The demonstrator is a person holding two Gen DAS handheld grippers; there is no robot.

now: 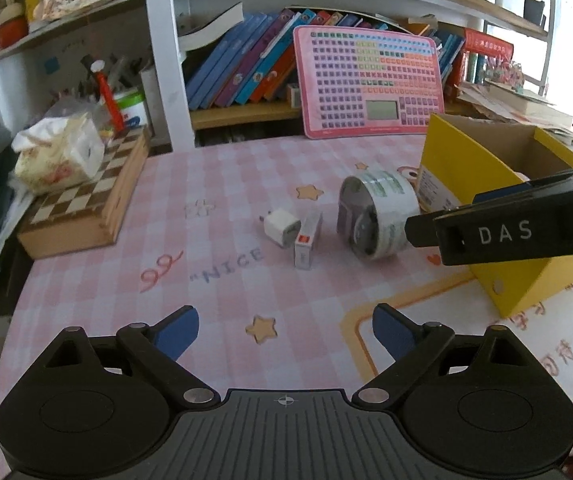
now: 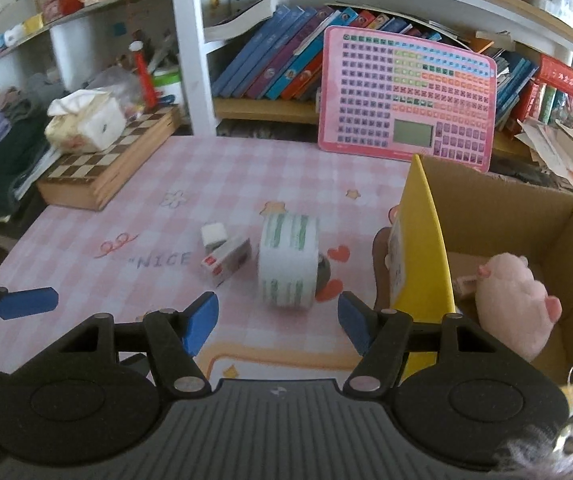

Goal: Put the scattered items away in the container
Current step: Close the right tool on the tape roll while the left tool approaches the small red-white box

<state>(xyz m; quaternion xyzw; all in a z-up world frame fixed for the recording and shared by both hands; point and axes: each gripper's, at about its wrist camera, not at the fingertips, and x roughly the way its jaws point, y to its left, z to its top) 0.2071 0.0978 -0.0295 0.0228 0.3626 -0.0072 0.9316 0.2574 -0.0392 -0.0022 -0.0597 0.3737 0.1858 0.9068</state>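
A roll of tape [image 1: 376, 216] [image 2: 288, 262] lies on its side on the pink checked table. Left of it lie a white charger plug [image 1: 282, 227] [image 2: 213, 234] and a small white-and-red box [image 1: 307, 240] [image 2: 226, 261]. A yellow cardboard box [image 1: 498, 200] [image 2: 426, 248] stands open at the right, with a pink plush toy [image 2: 514, 300] and a small item inside. My left gripper [image 1: 285, 330] is open and empty above the near table. My right gripper [image 2: 278, 326] is open and empty, just short of the tape roll; it also shows in the left wrist view [image 1: 518, 224].
A pink keyboard toy [image 1: 368, 82] [image 2: 406, 98] leans on the bookshelf at the back. A chessboard box [image 1: 86, 196] [image 2: 106, 160] with a tissue pack on it sits at the left. Papers pile up at the back right.
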